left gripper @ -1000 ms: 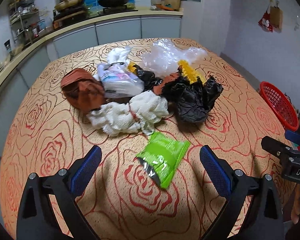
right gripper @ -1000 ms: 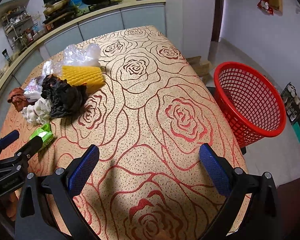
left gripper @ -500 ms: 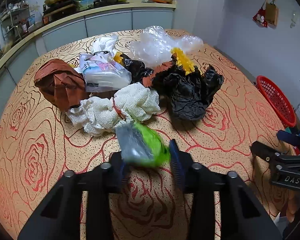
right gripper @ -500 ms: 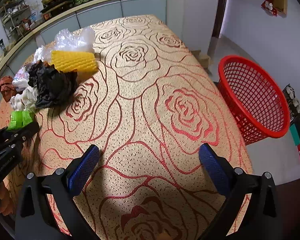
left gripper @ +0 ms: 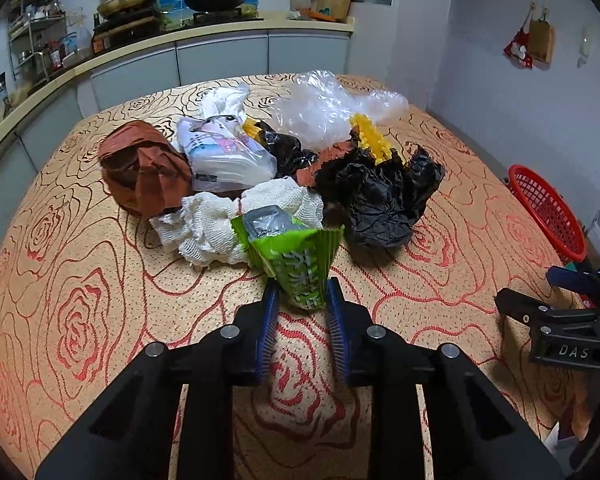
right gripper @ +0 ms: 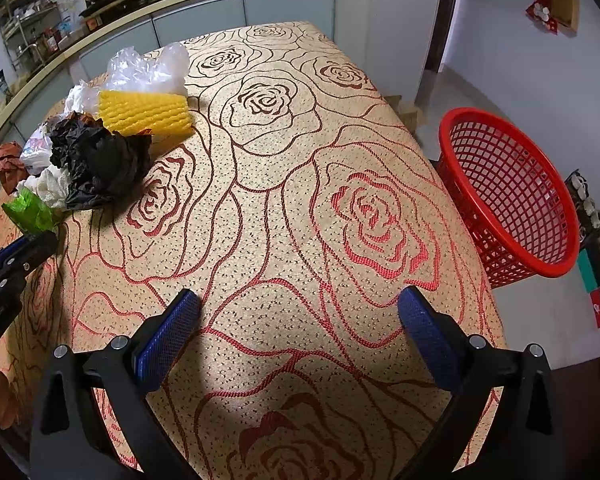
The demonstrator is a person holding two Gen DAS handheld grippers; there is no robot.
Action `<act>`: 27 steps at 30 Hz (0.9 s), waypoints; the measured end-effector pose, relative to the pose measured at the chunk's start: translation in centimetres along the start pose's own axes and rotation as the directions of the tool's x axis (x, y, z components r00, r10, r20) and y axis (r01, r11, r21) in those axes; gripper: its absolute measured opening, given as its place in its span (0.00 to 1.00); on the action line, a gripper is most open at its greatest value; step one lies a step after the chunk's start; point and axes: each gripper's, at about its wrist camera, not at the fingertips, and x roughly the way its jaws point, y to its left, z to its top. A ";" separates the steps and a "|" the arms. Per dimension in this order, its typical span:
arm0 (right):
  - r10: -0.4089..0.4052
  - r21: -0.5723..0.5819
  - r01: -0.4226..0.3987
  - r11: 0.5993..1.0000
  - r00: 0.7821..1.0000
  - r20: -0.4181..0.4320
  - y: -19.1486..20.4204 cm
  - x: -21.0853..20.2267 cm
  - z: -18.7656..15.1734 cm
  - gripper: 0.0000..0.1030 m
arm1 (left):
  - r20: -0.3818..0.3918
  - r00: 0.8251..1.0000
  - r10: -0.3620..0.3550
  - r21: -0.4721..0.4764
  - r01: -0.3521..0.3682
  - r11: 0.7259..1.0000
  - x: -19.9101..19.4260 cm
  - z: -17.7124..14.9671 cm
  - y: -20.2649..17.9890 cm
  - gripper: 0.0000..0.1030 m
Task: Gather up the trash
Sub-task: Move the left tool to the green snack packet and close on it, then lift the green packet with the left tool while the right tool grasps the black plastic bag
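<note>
Left gripper clamped on one green wrapper, right gripper fingers apart, one red basket.

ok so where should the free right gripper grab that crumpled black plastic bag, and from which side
Probably pinch one of the raised crinkled folds at the top of the crumpled black plastic bag, coming from above on its open right side: the yellow foam net sleeve and white mesh netting crowd its other sides. The right gripper stands open.

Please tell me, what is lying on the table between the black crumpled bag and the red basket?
Nothing: in the right wrist view only bare rose-patterned tablecloth stretches from the black crumpled bag to the table edge, and the red basket stands beyond it.
</note>
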 end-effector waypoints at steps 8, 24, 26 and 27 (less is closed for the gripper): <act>0.067 -0.058 -0.062 0.996 0.994 0.086 2.1 -2.1 0.6 0.95 | 0.039 0.999 0.001 -0.027 0.001 1.000 -2.0 -0.9 1.3 0.19; 0.118 -0.107 -0.104 0.989 0.984 0.136 4.8 -3.4 2.9 0.95 | 0.023 1.000 0.017 -0.090 -0.015 0.996 -2.1 -1.0 3.4 0.47; 0.124 -0.112 -0.108 0.988 0.982 0.143 5.0 -3.5 3.0 0.95 | 0.017 1.000 0.017 -0.096 -0.016 0.995 -1.8 -0.8 3.5 0.46; 0.126 -0.120 -0.109 0.987 0.981 0.148 5.3 -3.5 3.3 0.95 | 0.018 1.000 0.018 -0.100 -0.016 0.995 -1.7 -0.8 3.5 0.45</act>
